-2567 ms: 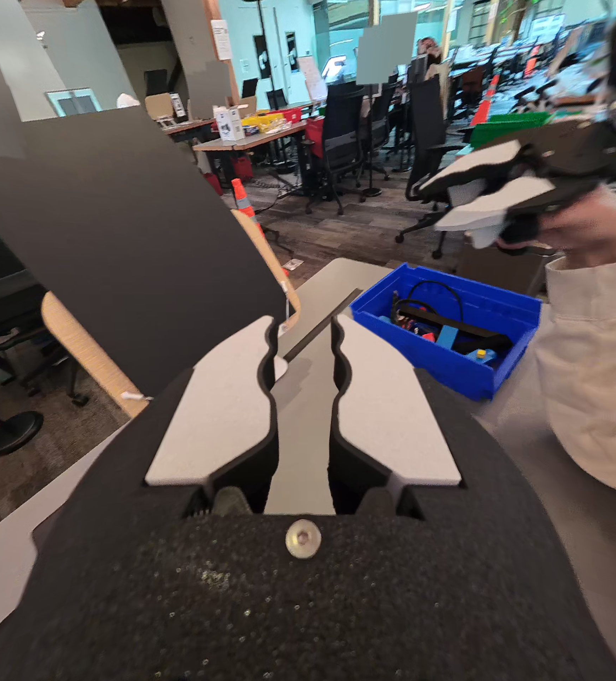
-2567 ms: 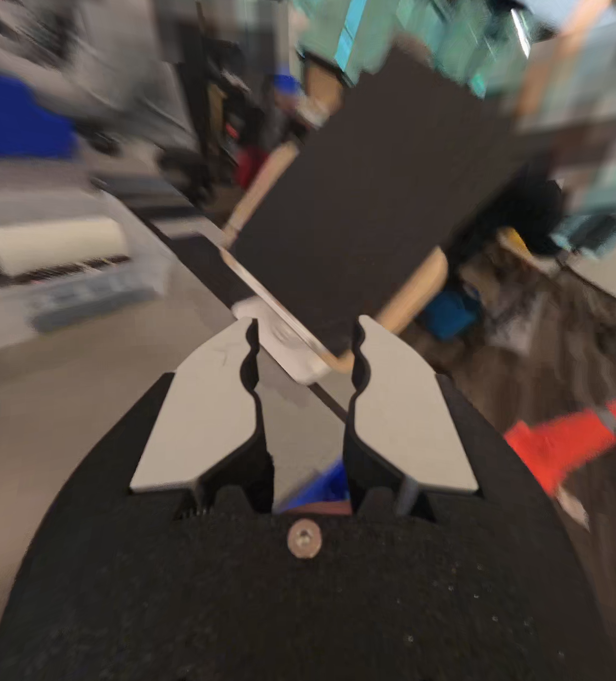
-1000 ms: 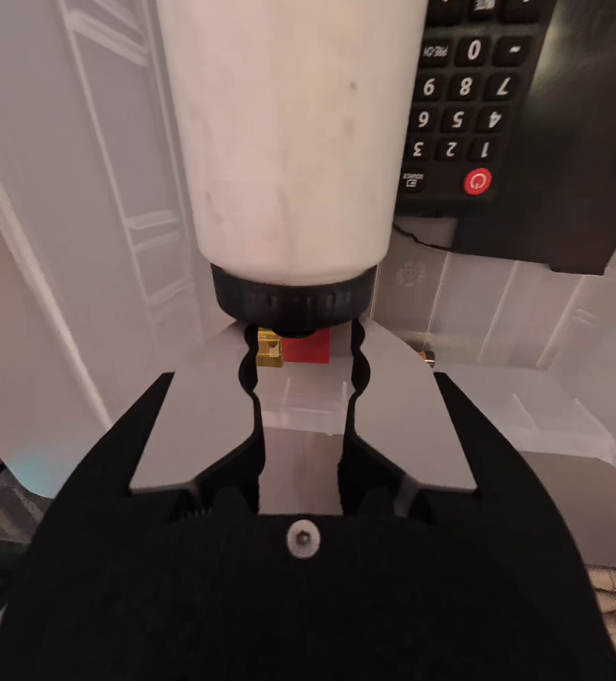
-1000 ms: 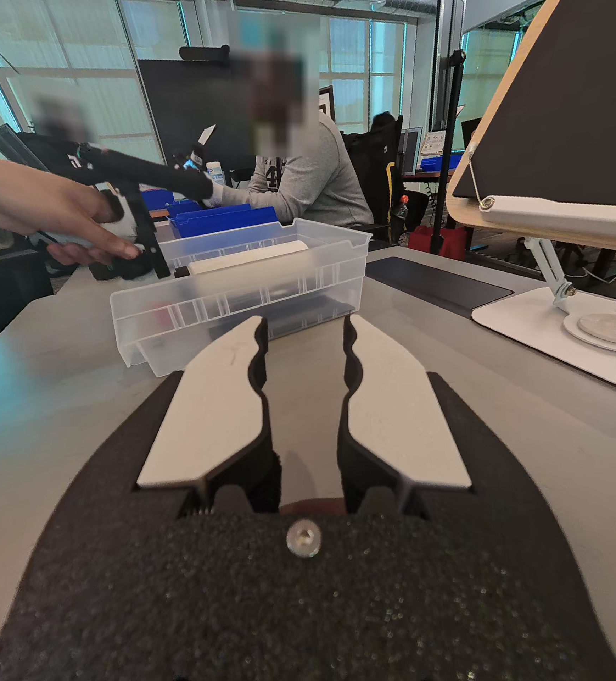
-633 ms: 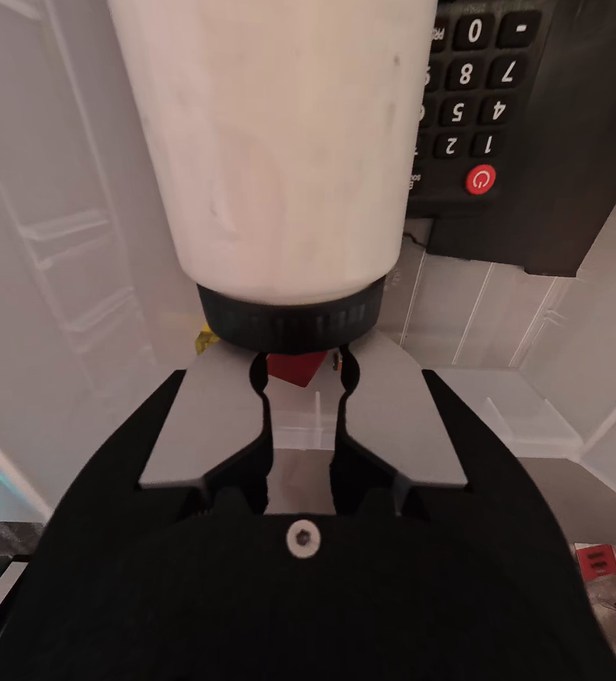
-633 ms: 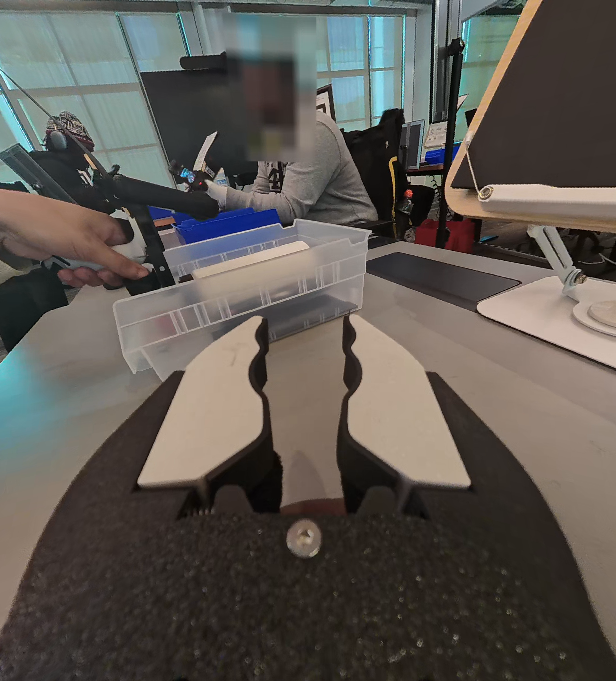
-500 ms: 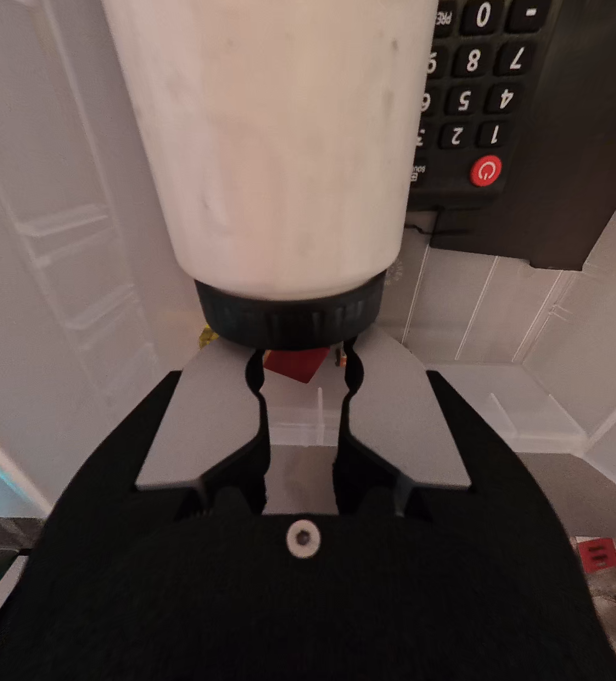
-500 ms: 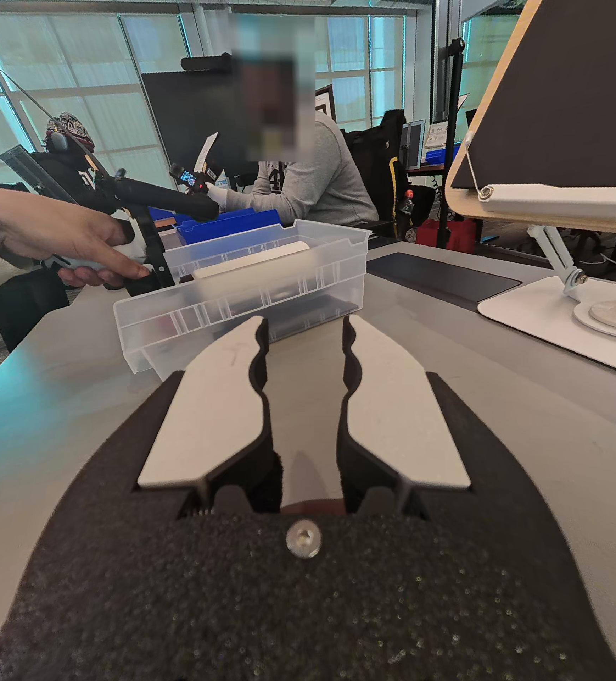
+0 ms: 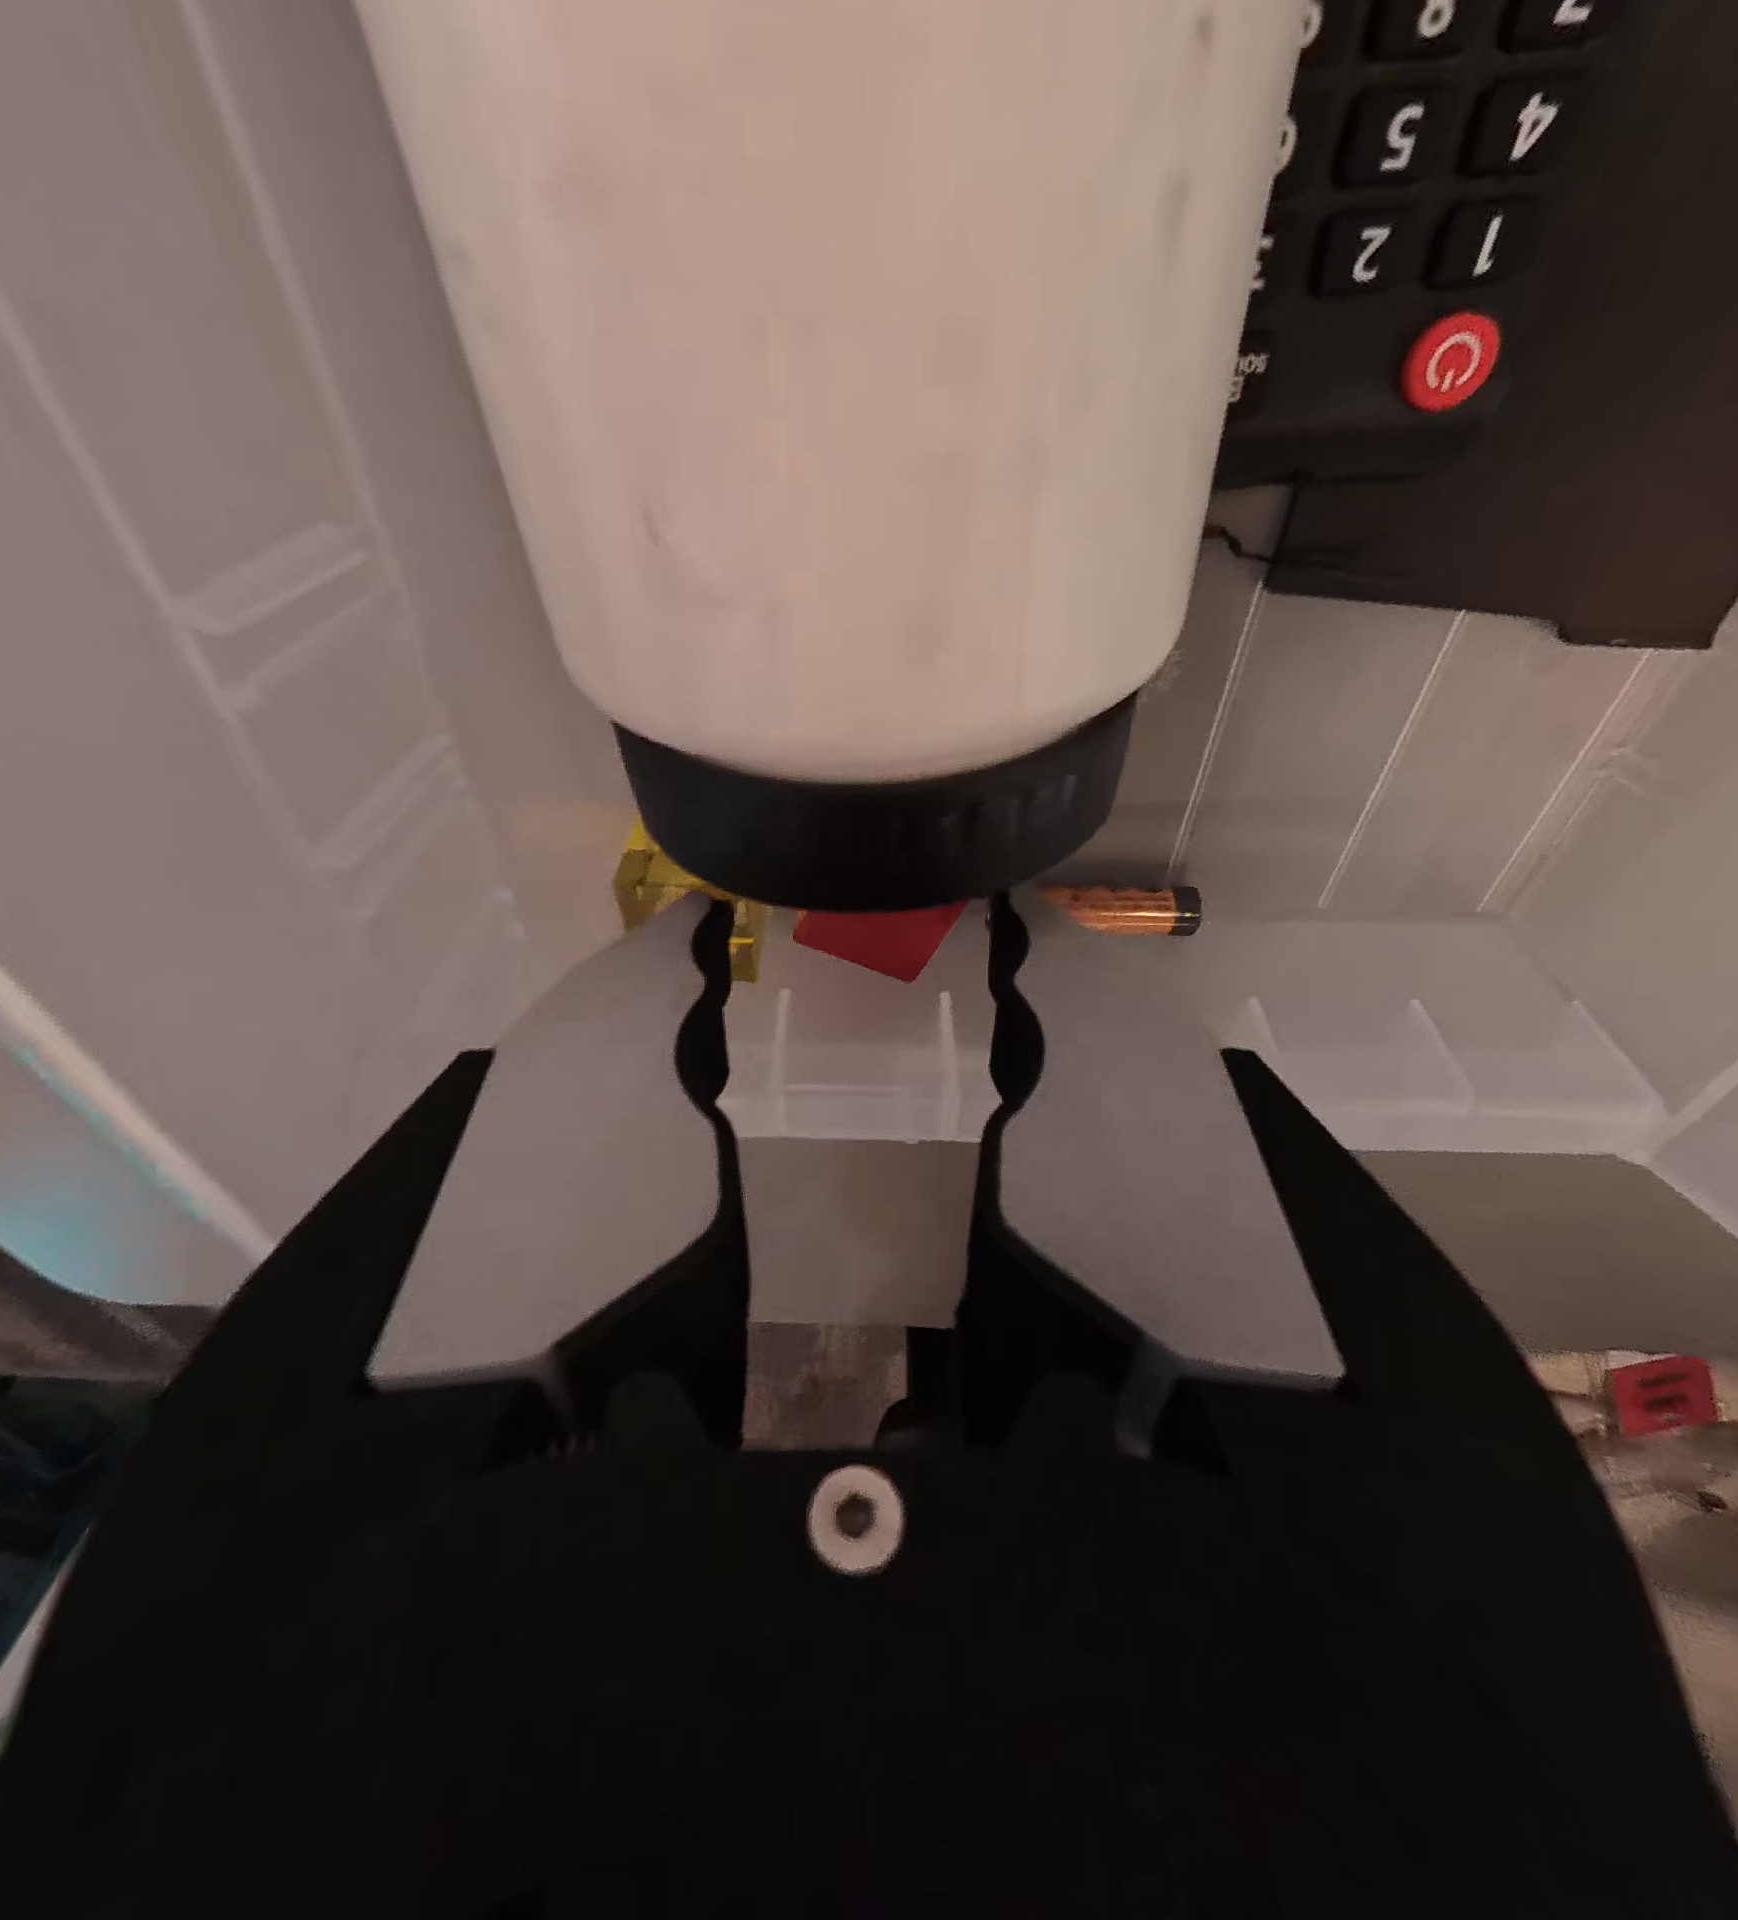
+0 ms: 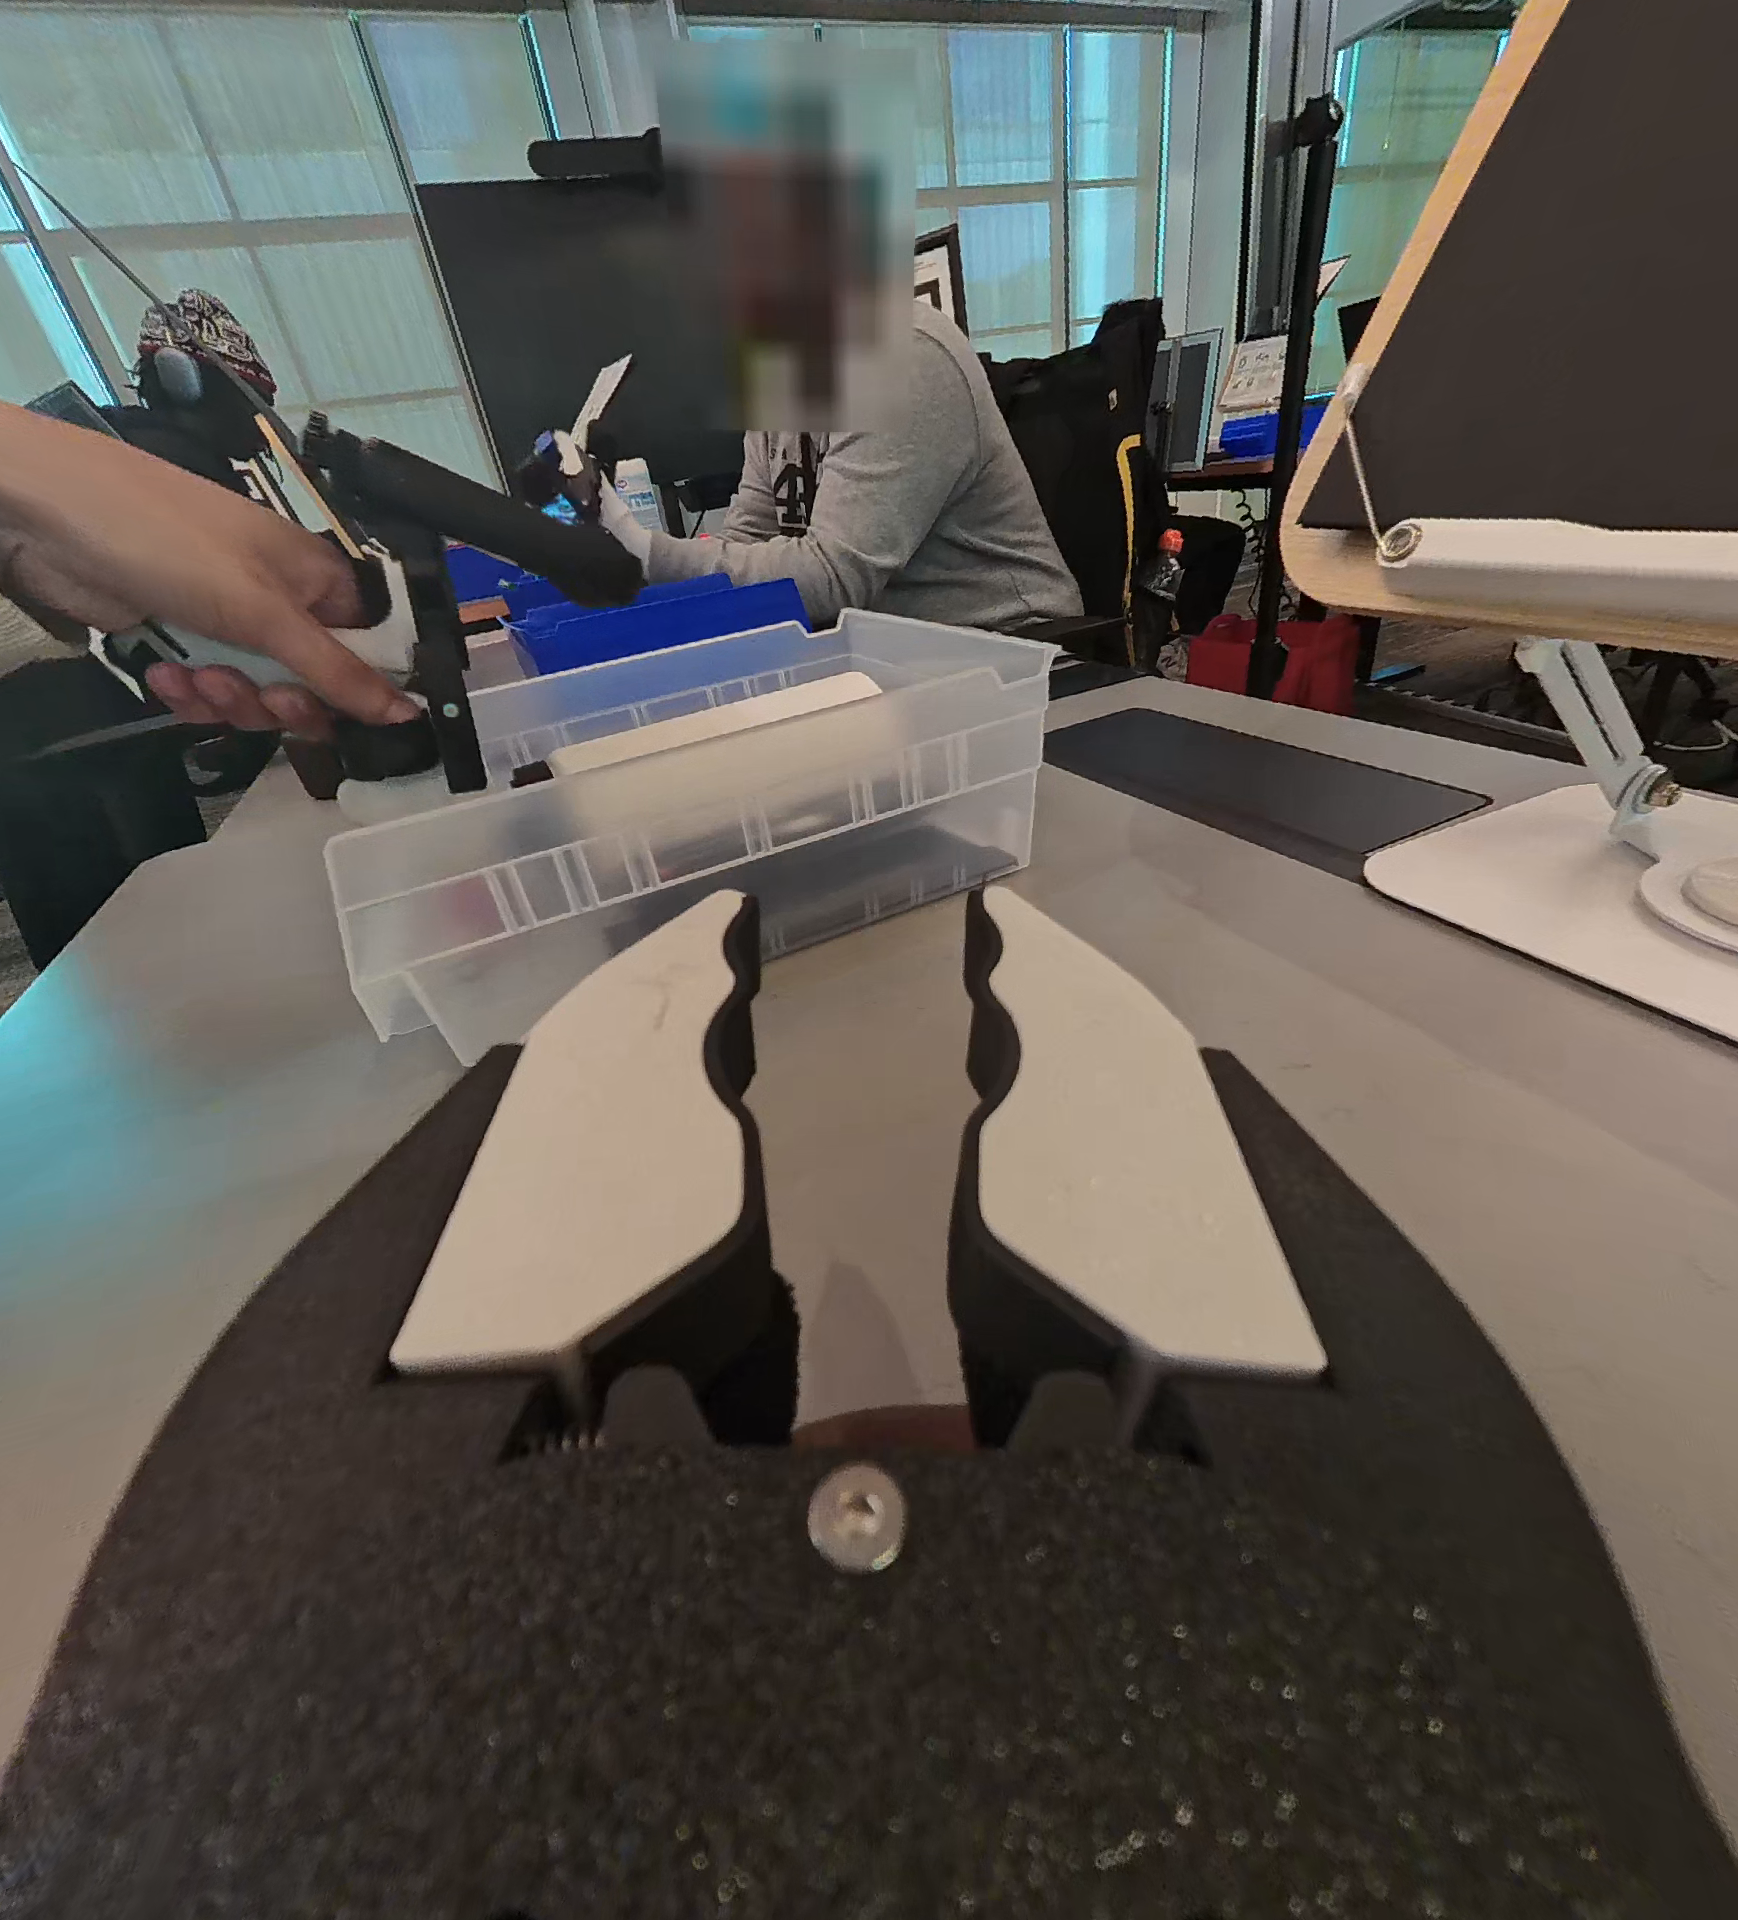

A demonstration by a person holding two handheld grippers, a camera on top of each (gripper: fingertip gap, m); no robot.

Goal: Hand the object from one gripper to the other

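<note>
A white bottle (image 9: 844,416) with a black cap (image 9: 865,831) lies in a clear plastic bin (image 9: 169,520). My left gripper (image 9: 849,925) reaches into the bin, open, with its fingertips at the lower edge of the cap, one on each side of a gap narrower than the cap. Whether they touch the cap is unclear. My right gripper (image 10: 860,914) is open and empty, low over the grey table, pointing at the bin (image 10: 688,862). In the right wrist view the bottle (image 10: 740,717) shows pale inside the bin, and a hand holds the left gripper (image 10: 397,644) at the bin's left end.
In the bin lie a black remote control (image 9: 1467,208), a red block (image 9: 880,940), a yellow piece (image 9: 641,883) and a battery (image 9: 1119,906). A tilted dark board on a white stand (image 10: 1571,312) and a black mat (image 10: 1260,790) are at the right. A person (image 10: 875,520) sits behind blue bins (image 10: 657,623). My right fingertips sit around 35 cm from my left ones. About 10 cm separates my left fingertips from the black remote control (image 9: 1467,208).
My left gripper went from open air into the bin at the bottle's cap; its jaws narrowed, then widened slightly. The battery has come into view. My right gripper settled, facing the bin.
</note>
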